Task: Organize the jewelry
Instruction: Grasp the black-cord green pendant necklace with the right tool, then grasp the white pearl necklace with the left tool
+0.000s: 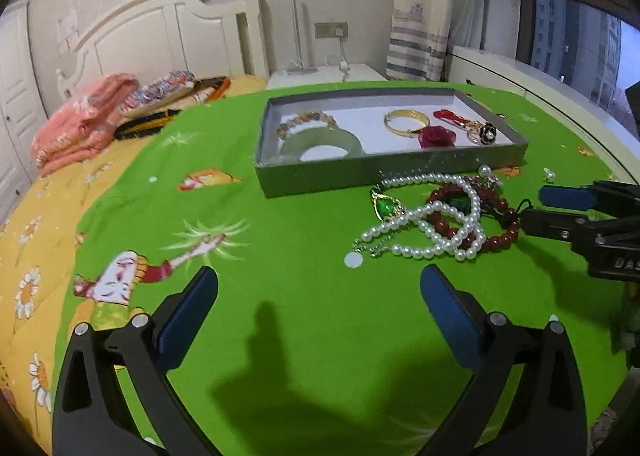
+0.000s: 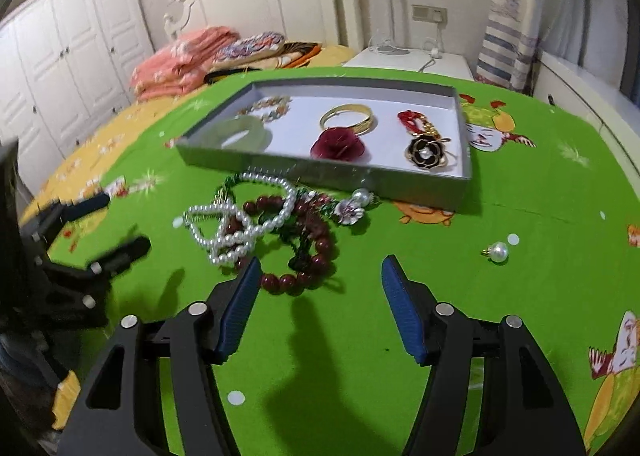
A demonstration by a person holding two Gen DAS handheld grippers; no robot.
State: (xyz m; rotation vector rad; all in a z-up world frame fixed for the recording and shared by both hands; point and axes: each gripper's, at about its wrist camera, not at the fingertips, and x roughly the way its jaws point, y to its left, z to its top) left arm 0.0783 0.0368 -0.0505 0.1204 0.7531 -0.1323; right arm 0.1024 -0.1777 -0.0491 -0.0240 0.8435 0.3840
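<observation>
While several pieces lie sorted in the grey tray (image 2: 400,182), the tangled bead heap (image 2: 276,224) remains outside it on the bed's green cloth (image 1: 280,240), apparently next, with the left hand-held gripper (image 1: 320,288) and right hand-held gripper (image 2: 320,276) both spread empty.

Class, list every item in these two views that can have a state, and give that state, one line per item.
Left gripper: open, empty.
Right gripper: open, empty.
Grey tray: lidless, partly filled.
Jade bangle: in tray.
Gold bangle: in tray.
Pearl necklace: outside tray, tangled with red bead bracelet.
Loose pearl: outside tray, alone.
</observation>
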